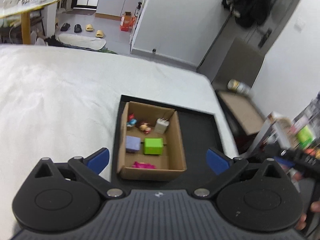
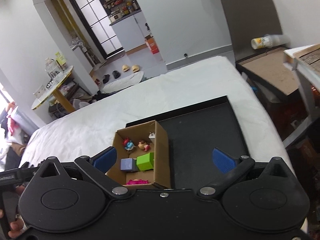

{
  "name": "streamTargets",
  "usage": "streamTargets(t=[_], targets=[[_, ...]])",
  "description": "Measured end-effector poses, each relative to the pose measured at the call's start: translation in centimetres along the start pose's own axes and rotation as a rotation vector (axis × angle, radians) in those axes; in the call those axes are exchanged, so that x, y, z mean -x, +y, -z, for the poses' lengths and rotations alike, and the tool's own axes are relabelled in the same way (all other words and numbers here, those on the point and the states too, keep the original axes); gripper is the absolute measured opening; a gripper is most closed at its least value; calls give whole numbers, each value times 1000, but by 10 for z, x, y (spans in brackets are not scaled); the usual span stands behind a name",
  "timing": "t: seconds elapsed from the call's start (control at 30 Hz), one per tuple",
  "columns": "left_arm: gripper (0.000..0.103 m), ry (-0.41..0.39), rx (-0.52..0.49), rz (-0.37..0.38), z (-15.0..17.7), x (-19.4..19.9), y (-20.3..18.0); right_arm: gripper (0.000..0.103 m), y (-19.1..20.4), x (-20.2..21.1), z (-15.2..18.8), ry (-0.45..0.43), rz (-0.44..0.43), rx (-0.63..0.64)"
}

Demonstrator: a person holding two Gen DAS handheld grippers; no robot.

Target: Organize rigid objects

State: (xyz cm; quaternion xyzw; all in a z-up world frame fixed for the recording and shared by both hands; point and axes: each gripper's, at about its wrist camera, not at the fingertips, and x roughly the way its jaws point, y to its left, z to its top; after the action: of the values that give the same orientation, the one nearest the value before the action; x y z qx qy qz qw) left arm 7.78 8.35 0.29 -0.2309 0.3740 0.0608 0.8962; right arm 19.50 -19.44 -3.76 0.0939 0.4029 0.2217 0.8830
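The open brown cardboard box stood in the left part of the shallow black rectangular tray, its tall walls hemming the small toys inside. To its right the tray floor lay bare, bounded only by a low rim.

A white-sheeted bed fills the foreground, with white walls at 12 o'clock, a yellow-legged round table at 10, and slippers on grey floor.
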Motion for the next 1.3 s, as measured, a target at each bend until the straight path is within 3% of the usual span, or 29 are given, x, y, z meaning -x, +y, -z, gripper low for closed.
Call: streamTargets(t=[0.23, 0.37, 0.5, 0.93, 1.3], targets=[[103, -28, 5, 10, 5, 33, -4, 103, 12, 25, 7, -14, -21, -10], [103, -62, -28, -37, 6, 51, -7, 103, 19, 36, 9, -21, -27, 14], [103, -81, -42, -17, 12, 62, -7, 103, 22, 44, 13, -24, -19, 25], [103, -76, -105, -32, 32, 73, -14, 103, 26, 61, 30, -8, 8, 71], [103, -69, -97, -26, 40, 78, -13, 103, 26, 72, 41, -2, 23, 78]])
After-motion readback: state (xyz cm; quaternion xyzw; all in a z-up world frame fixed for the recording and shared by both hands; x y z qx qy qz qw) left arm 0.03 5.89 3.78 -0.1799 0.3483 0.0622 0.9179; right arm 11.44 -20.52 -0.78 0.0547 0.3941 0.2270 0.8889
